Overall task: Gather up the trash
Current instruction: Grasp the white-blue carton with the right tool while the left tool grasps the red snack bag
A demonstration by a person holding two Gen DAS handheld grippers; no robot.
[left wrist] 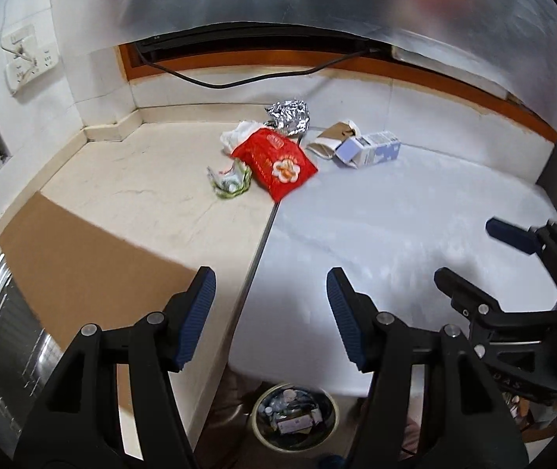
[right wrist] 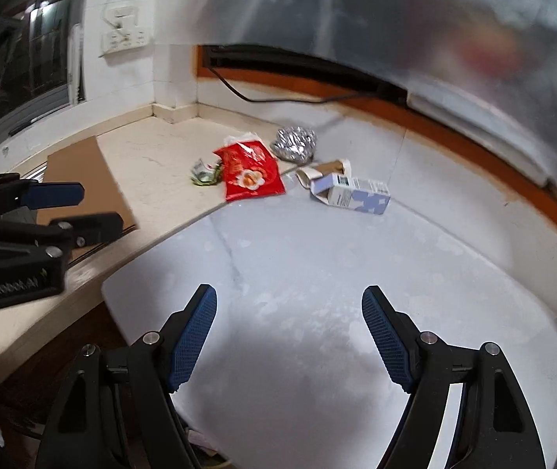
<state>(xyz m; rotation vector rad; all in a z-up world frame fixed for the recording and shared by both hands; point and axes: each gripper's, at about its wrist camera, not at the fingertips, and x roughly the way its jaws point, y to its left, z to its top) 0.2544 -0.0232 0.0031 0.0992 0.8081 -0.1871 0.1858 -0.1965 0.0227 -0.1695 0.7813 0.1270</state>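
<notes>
A home kitchen corner

A beige stone counter (left wrist: 130, 195) is meeting tiled walls, with a steel sink (left wrist: 8, 336), a wall socket plate (left wrist: 30, 56) and a floor bin (left wrist: 294, 416) showing.

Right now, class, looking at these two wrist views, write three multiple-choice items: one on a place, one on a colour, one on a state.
1. Where is the crumpled silver foil ball?
A. behind the red plastic snack packet
B. inside the bin
C. on the cardboard sheet

2. What colour are the pads on the fingers?
A. red
B. blue
C. green

3. How is the left gripper?
A. shut on the packet
B. shut on nothing
C. open, holding nothing

Answers: 1 A, the foil lies nearer the wall than the packet. 2 B, the ribbed pads are blue. 3 C, a wide gap shows between its fingers; the right gripper is open as well.
</notes>
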